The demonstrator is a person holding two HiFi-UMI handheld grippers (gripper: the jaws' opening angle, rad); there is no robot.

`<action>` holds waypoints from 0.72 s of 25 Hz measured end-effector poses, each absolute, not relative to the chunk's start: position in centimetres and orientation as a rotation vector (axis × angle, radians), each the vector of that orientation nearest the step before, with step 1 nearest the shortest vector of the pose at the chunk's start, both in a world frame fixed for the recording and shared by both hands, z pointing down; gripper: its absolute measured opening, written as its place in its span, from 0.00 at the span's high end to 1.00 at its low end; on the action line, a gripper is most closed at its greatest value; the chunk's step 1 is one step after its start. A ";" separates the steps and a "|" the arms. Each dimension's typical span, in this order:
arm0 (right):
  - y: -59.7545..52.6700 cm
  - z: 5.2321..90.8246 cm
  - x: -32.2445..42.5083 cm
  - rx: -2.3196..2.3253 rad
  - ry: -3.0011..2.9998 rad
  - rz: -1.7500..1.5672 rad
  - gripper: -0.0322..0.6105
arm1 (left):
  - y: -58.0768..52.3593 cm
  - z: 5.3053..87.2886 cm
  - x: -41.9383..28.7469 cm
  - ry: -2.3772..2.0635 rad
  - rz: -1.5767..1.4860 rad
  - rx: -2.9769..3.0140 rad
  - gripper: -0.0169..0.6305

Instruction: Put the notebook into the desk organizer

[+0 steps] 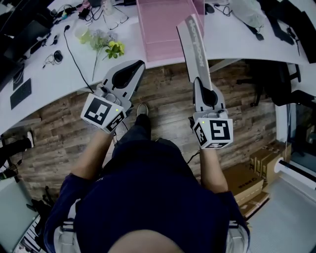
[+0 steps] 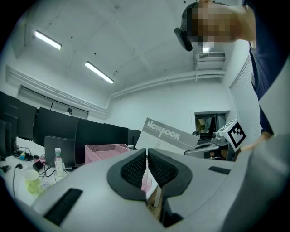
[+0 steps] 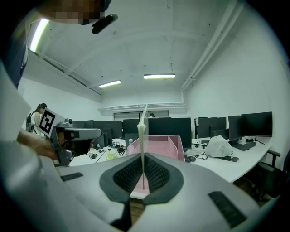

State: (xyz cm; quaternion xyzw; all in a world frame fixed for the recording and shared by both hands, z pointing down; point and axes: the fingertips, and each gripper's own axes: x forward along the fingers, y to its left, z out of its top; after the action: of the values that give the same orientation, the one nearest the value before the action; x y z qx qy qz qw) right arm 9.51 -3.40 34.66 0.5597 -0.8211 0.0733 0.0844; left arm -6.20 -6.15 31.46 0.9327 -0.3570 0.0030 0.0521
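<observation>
Notebook (image 1: 196, 49) held on edge at the front of the pink desk organizer (image 1: 163, 27)
Right gripper (image 1: 201, 79) pinches the notebook's lower edge; left gripper (image 1: 139, 65), beside the organizer, is pressed together on nothing. Best to clear the organizer's near wall first, cover upright, then lower it squarely into a compartment.

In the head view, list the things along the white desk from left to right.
cup → flowers → organizer → notebook → white bag
</observation>
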 end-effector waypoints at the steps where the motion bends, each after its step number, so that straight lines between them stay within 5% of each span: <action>1: -4.1 34.7 9.2 1.671 -2.444 0.221 0.94 | -6.9 31.5 -6.4 -1.080 0.007 2.837 0.91; 18: -13.9 35.8 5.0 1.684 -2.358 0.243 0.94 | -17.5 32.2 -10.3 -0.996 -0.020 2.830 0.91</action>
State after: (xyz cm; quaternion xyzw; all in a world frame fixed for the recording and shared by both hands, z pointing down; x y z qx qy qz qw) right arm 4.97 -13.90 35.76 0.5752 -0.8054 0.0829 0.1166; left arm -10.34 -17.52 32.17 0.9409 -0.3313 -0.0068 0.0706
